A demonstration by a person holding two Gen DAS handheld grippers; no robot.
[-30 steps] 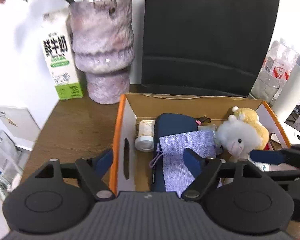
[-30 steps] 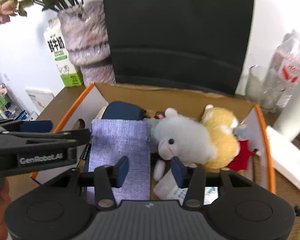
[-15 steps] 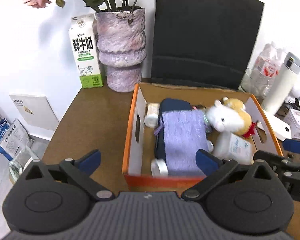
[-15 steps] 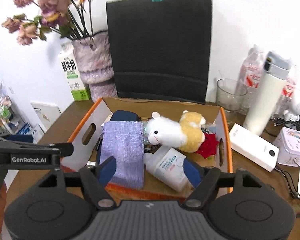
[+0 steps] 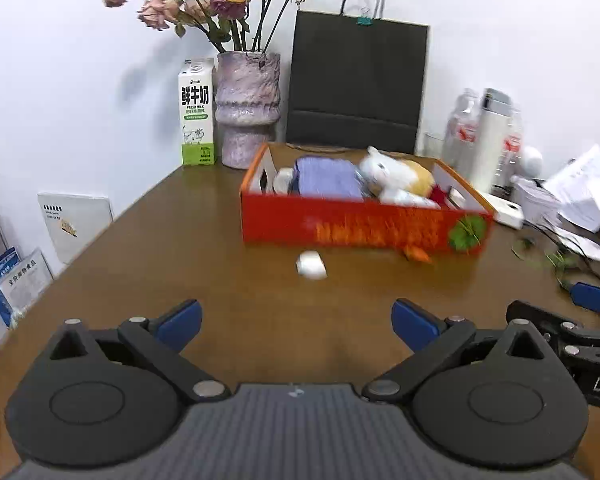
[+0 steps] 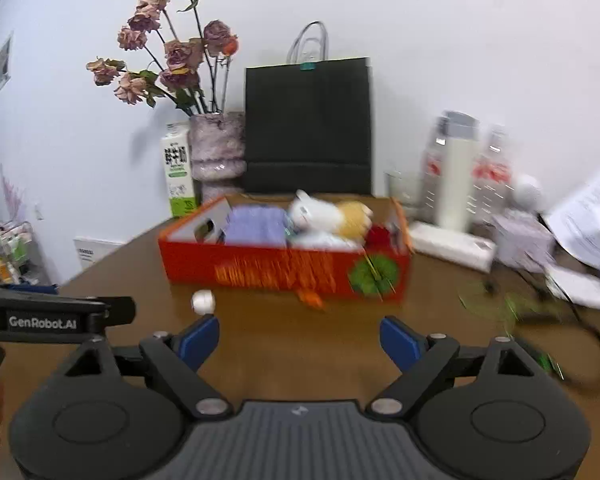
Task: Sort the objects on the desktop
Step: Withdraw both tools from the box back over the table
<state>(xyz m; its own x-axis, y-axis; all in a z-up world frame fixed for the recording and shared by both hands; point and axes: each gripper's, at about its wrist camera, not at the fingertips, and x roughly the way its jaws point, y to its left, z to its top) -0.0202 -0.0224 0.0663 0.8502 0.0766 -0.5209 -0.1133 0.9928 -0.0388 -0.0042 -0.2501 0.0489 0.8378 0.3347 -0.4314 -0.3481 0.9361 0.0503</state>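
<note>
Both tongs, left tongs (image 5: 296, 322) and right tongs (image 6: 300, 338), pulled back from the orange cardboard box (image 5: 364, 226), now well ahead; right jaws just opened, both wide and empty. Sorting looks near done.

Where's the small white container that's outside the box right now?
In the left wrist view, the small white container sits on the table just in front of the orange box, near its left end.

Brown wooden table (image 5: 204, 248) bearing orange box (image 5: 360, 228), small white object (image 5: 311, 266), milk carton (image 5: 196, 112), vase (image 5: 247, 108), black bag (image 5: 358, 88).
</note>
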